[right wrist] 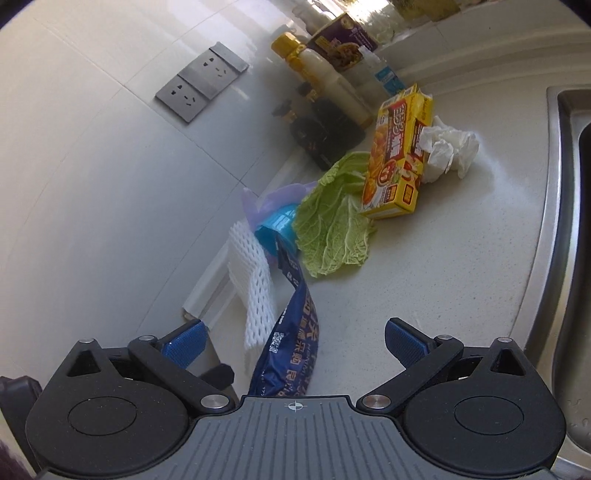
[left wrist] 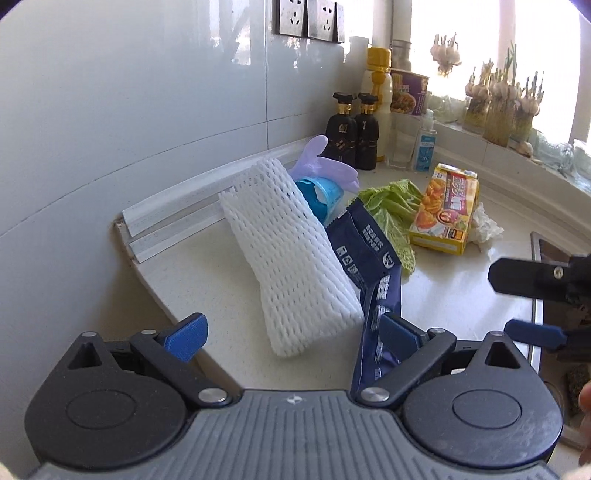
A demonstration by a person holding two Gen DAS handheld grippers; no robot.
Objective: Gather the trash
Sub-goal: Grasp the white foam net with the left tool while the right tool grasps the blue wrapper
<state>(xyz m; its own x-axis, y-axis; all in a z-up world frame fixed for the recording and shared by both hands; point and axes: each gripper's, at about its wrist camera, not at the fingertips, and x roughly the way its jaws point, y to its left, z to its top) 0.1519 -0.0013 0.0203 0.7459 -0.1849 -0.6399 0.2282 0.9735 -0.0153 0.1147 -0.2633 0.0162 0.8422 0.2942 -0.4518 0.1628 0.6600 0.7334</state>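
Observation:
A pile of trash lies on the pale counter (left wrist: 454,291) by the wall. A white foam net (left wrist: 291,258) leans on a blue cup (left wrist: 321,195) and a purple glove (left wrist: 325,162). A dark blue wrapper (left wrist: 373,266) runs beside the net. Behind them are a cabbage leaf (left wrist: 391,206), a yellow box (left wrist: 447,210) and a crumpled tissue (left wrist: 484,225). My left gripper (left wrist: 293,334) is open, the net's near end between its fingers, untouched. My right gripper (right wrist: 295,341) is open over the wrapper (right wrist: 291,332), pads apart from it. It also shows at the edge as right gripper (left wrist: 517,306).
Two dark bottles (left wrist: 351,133), a yellow-capped bottle (left wrist: 376,92), a noodle cup (left wrist: 408,92) and a small clear bottle (left wrist: 424,144) stand at the back corner. Wall sockets (left wrist: 310,18) hang above. Garlic (left wrist: 502,96) lines the windowsill. A steel sink (right wrist: 570,184) lies to the right.

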